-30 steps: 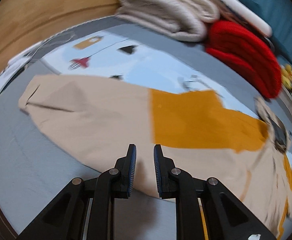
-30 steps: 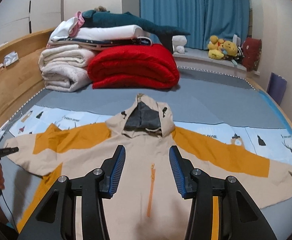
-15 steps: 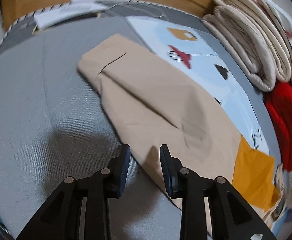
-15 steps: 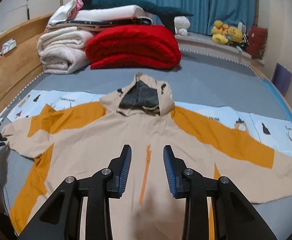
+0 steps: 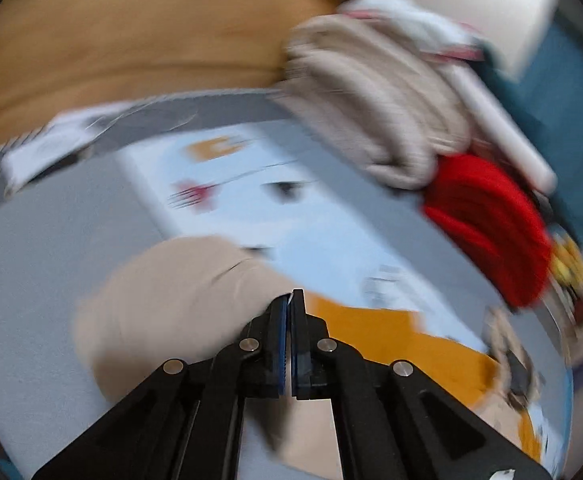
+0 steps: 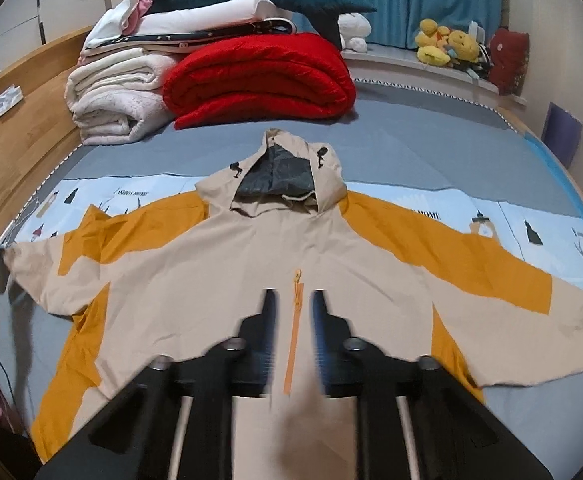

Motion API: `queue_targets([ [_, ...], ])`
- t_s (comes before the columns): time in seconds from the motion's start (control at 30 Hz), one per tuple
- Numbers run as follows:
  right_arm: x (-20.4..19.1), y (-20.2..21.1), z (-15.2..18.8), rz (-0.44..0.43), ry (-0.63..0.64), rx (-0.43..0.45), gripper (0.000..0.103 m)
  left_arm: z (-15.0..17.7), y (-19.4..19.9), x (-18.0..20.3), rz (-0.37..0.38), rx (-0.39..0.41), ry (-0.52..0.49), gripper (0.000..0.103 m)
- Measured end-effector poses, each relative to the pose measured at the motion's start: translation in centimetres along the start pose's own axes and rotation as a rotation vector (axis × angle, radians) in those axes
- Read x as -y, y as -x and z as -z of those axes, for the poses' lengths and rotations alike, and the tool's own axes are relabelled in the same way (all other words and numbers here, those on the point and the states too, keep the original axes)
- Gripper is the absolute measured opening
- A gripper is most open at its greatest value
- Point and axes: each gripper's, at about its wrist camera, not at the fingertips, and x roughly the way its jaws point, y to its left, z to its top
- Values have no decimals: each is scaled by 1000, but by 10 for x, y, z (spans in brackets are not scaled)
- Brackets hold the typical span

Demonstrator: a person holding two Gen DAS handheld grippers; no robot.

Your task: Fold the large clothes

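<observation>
While pinching the jacket (image 6: 251, 264) sleeve cuff (image 5: 163, 280) in the closed left gripper (image 5: 290, 304) for folding inward, hovers right gripper (image 6: 294, 304) open above zipper (image 6: 294, 320)

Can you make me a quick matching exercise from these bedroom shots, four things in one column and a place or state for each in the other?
Things:
1. left tool
2. right tool
3. red blanket
4. jacket

Descriptions:
A. spread flat, front up
B. folded, past the hood
C. shut on a sleeve cuff
D. open above the orange zipper

Pairs: 1-C, 2-D, 3-B, 4-A
</observation>
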Motion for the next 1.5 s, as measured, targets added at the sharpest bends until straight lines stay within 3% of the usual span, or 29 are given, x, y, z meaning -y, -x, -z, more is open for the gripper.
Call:
queue_targets([
  [0.13, 3, 7, 7, 7, -41, -19, 14, 25, 32, 92, 165, 23, -145, 0],
  [0.23, 2, 13, 17, -1, -68, -43, 15, 57, 48, 153, 310, -12, -226, 0],
  [0.37, -5, 18, 32, -4, -62, -68, 16, 113, 46, 212, 461, -178, -287, 0],
  [0.43, -9, 19, 38, -14, -65, -82, 18, 148, 40, 237, 506, -311, -349, 0],
  [0.47, -11, 19, 41, -26, -76, -95, 18, 166, 30, 246, 501, -415, -397, 1],
  [0.53, -14, 19, 46, -42, -95, -113, 19, 187, 16, 250, 467, -545, -434, 7],
  [0.63, -14, 17, 53, -55, -126, -125, 19, 185, 5, 227, 391, -627, -365, 21],
  [0.8, -16, 14, 60, -57, -151, -122, 19, 144, -3, 175, 353, -594, -209, 25],
  [0.93, -25, 8, 61, -59, -104, -99, 18, 146, -26, 148, 283, -622, -141, 26],
  [1.0, -26, 5, 61, -72, -91, -80, 18, 153, -40, 140, 246, -642, -104, 32],
  [1.1, -30, -5, 60, -110, -93, -90, 18, 163, -59, 135, 196, -685, -114, 42],
  [1.3, -40, -20, 59, -173, -64, -107, 19, 182, -87, 134, 156, -772, -130, 42],
  [1.5, -43, -35, 51, -201, -52, -117, 19, 186, -103, 144, 154, -793, -133, 40],
])
